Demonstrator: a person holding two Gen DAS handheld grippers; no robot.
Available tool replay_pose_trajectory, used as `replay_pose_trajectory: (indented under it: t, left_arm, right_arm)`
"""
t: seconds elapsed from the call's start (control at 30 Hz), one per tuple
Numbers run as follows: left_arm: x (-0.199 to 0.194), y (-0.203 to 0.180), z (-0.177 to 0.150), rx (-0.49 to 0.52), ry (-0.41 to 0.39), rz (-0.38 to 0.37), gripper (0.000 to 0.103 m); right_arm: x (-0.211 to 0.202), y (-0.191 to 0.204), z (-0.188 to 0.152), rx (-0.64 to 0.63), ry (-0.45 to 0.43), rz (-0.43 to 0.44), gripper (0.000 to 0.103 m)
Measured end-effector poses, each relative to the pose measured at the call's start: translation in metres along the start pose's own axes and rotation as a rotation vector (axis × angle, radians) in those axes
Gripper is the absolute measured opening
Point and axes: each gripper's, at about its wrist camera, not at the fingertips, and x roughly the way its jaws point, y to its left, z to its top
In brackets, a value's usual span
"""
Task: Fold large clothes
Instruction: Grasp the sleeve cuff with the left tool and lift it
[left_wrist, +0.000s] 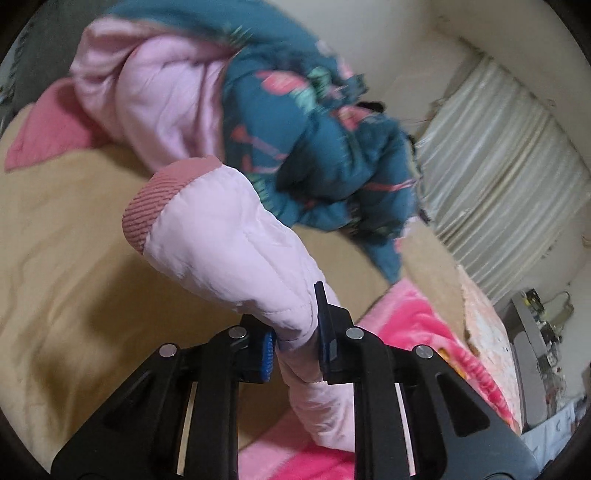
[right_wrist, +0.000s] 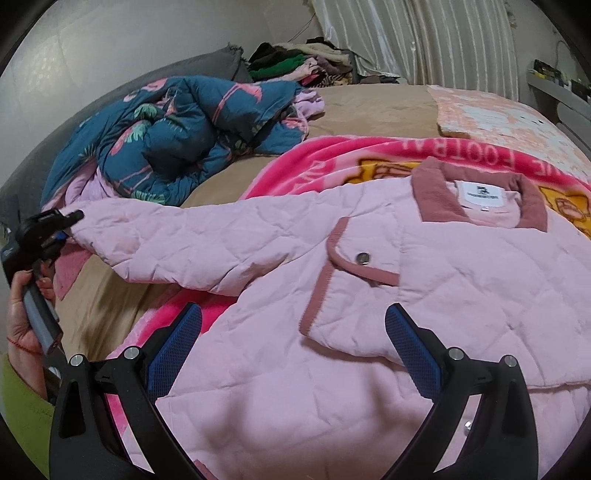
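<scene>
Your left jaws were clamped on the sleeve (left_wrist: 236, 236) of the pink quilted jacket (right_wrist: 332, 295), a little back from its ribbed cuff (left_wrist: 155, 206), while your right jaws stood wide apart and held nothing, hovering over the jacket's front. The left gripper (right_wrist: 51, 229) held the sleeve out to the left of the jacket body, lifted off the bed, so the sleeve's long axis ran from the shoulder out sideways toward your left hand (right_wrist: 22, 306). The collar (right_wrist: 476, 195) lay beyond the right gripper (right_wrist: 291, 354), on the far side of the chest pocket flap (right_wrist: 347, 266). By my reading, the sleeve had to travel rightward across the chest, and the left gripper was the one placed to carry it.

The jacket lay on a bright pink blanket (right_wrist: 332, 155) spread over a tan bedsheet (right_wrist: 369, 103). A teal flamingo-print quilt (right_wrist: 177, 136) was bunched to the far left, with piled clothes (right_wrist: 295, 62) and a pale curtain (right_wrist: 424, 40) behind.
</scene>
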Motion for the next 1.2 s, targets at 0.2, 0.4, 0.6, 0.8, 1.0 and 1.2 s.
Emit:
replay_pose_trajectory:
  t: [0.2,0.4,0.6,0.8,1.0,1.2]
  left_arm:
    - [-0.033,-0.043,-0.001,0.062,-0.052,-0.106,0.01]
    - [-0.053,-0.081,-0.009,0.144,-0.069,-0.169,0.01]
    - [-0.067,-0.103,-0.021,0.191,-0.083,-0.227,0.01]
    - [-0.083,-0.123,-0.034,0.221,-0.084,-0.307,0.01]
    - [-0.11,-0.148,-0.051,0.279,-0.108,-0.39,0.01]
    - [-0.129,-0.166,-0.065,0.314,-0.119,-0.441,0.01]
  right_arm:
    - [-0.023,-0.023,-0.01,0.022,-0.019,-0.024,0.099]
    - [-0.036,-0.044,-0.019,0.019,-0.017,-0.079,0.099]
    - [-0.047,-0.062,-0.028,0.019,-0.008,-0.112,0.099]
    - [-0.06,-0.089,-0.04,0.071,-0.012,-0.132,0.099]
    - [-0.077,-0.116,-0.05,0.135,-0.026,-0.143,0.099]
    - [-0.094,-0.138,-0.059,0.187,-0.051,-0.152,0.099]
